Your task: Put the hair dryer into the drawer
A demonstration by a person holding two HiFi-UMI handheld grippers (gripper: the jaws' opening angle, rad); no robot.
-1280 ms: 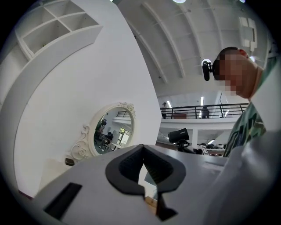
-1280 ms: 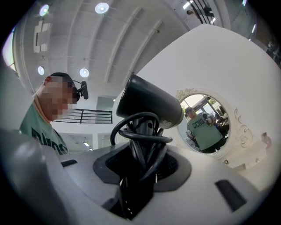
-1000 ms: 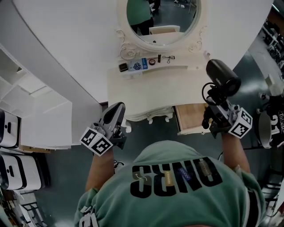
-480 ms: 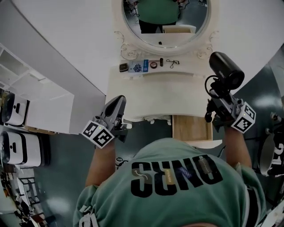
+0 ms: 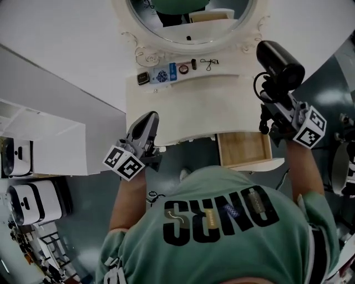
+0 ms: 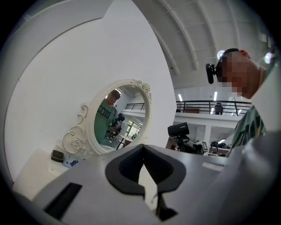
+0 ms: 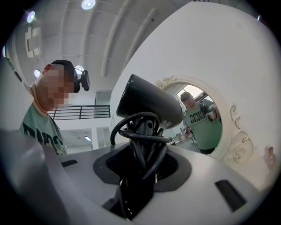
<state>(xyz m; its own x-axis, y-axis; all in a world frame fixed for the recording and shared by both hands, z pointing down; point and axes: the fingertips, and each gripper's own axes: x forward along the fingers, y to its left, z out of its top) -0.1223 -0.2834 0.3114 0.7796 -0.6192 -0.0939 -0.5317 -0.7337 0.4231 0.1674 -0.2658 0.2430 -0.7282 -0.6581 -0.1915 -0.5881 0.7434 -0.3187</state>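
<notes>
Black hair dryer (image 5: 280, 61) sticks up from the right tongs (image 5: 272, 106), clamped by its handle; left tongs (image 5: 148, 117) closed.

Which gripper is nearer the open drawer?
Right. The right gripper, holding the hair dryer, hovers by the right corner of the drawer; the left gripper is well off to its left.

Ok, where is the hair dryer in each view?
Head view: hair dryer upper right, held in the right gripper.
Left gripper view: small, right of centre, to the right of the mirror.
Right gripper view: centre, between the jaws.
Shared landmark: the mirror.
</notes>
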